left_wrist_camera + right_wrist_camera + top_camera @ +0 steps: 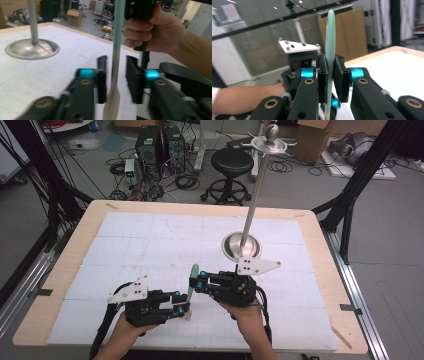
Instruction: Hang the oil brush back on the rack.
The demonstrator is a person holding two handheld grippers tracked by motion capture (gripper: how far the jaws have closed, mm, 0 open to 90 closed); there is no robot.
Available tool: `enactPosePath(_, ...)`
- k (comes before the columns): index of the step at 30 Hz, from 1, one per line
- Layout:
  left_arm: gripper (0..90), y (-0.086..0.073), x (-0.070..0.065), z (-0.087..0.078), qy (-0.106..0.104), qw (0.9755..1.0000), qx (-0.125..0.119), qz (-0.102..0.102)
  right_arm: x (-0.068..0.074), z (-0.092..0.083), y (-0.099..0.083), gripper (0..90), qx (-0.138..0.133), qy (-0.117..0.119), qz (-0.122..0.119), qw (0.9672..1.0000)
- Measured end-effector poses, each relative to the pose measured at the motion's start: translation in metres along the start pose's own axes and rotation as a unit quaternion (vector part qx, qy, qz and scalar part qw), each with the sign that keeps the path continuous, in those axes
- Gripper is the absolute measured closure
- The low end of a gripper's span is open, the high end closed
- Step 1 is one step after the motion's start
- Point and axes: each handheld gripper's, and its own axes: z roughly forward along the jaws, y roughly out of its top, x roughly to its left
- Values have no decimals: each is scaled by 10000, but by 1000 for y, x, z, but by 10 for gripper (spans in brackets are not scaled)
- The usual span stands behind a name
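The right tongs (330,75) are clamping the pale green handle of a spatula (330,45), their two black pads pressing flat on either side of it, in the right gripper view. In the high view the same right tongs (199,286) are sitting near the front of the surface (60,285), with the spatula (192,280) standing almost upright between the two hands and its green end pointing up.

The left tongs (116,75) are standing apart around the spatula (116,50) lower down, where the green handle is giving way to a cream blade; a gap is showing on each side of it, so the pads are not gripping. No earlier picture is at hand, and the blur on these jaws is making finer detail hard to read. In the high view the left tongs (182,307) are lying just in front of and to the left of the right tongs, close to the surface's front edge.

A person's hand (152,32) is wrapping around the right gripper's grip, just behind the spatula.

Beyond the spatula, toward the far side of the surface, a metal stand (241,245) is rising from its round dished base, well apart from both tongs. Behind the surface, a black stool (231,162) is standing on the floor.
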Motion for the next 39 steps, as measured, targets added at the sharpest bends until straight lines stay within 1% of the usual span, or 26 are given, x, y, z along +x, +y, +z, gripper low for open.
enactPosePath(4, 518, 0, 7, -16, 401, 9992, -63, -46, -5, -8, 13, 833, -76, -196, 13, 9998)
enactPosePath(5, 485, 0, 9, -19, 464, 9989, -73, -44, -6, -10, 18, 833, -63, -249, -38, 9997)
enactPosePath(6, 466, -1, 11, -24, 572, 9983, -87, -25, -7, -11, 21, 833, -42, -275, -48, 9996)
enactPosePath(7, 419, -2, 12, -27, 658, 9978, -109, -40, -9, -12, 26, 833, -18, -322, -101, 9994)
enactPosePath(8, 390, -3, 15, -33, 747, 9971, -118, -38, -10, -13, 30, 833, 5, -360, -123, 9993)
enactPosePath(13, 297, -11, 22, -52, 1088, 9937, -271, -27, -21, -21, 50, 833, 126, -523, -184, 9984)
enactPosePath(15, 273, -14, 26, -59, 1198, 9924, -269, -50, -27, -24, 58, 833, 180, -616, -226, 9977)
enactPosePath(17, 246, -17, 28, -64, 1296, 9913, -217, -25, -33, -29, 66, 833, 173, -684, -232, 9972)
enactPosePath(20, 223, -19, 31, -71, 1386, 9902, -158, -27, -43, -36, 77, 833, 115, -792, -188, 9966)
enactPosePath(21, 215, -19, 31, -72, 1408, 9899, -148, -24, -48, -39, 82, 832, 113, -862, -173, 9961)
enactPosePath(23, 179, -21, 32, -75, 1457, 9892, -162, -18, -53, -43, 89, 832, 132, -946, -187, 9953)
enactPosePath(26, 180, -23, 33, -76, 1491, 9887, -129, -30, -61, -49, 101, 832, 176, -1075, -231, 9938)
enactPosePath(27, 180, -23, 33, -76, 1495, 9887, -126, -36, -63, -51, 106, 832, 171, -1100, -213, 9936)
enactPosePath(31, 180, -23, 33, -77, 1507, 9884, -169, -42, -71, -58, 122, 832, 141, -1187, -269, 9925)
enactPosePath(38, 181, -23, 34, -77, 1517, 9883, -153, -39, -85, -68, 152, 832, 149, -1437, -300, 9891)
enactPosePath(39, 182, -23, 34, -77, 1513, 9884, -153, -41, -87, -70, 157, 832, 114, -1467, -322, 9886)
